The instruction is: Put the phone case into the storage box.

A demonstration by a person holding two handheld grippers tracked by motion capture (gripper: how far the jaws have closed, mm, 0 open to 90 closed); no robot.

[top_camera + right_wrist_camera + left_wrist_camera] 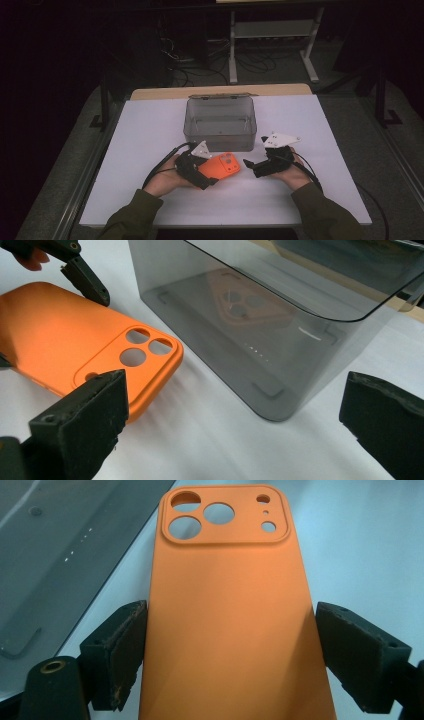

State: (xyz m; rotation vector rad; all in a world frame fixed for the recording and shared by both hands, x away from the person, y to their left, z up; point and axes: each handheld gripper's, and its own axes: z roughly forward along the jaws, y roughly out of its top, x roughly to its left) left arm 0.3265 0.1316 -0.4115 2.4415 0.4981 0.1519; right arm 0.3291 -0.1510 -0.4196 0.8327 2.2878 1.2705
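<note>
White table (150,130) under dim light, my left gripper (227,645) pinching the orange phone case (225,620) by its sides — right gripper (235,410) spread wide, nothing between, smoky plastic box (260,330) just beside the case.

The phone case (220,166) is plain orange; the box (220,125) is smoky translucent grey; the bench (150,130) is white; both tongs are black.

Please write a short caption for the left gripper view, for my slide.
The left gripper clamps an orange phone case by its long edges over the white table, beside a grey box.
</note>
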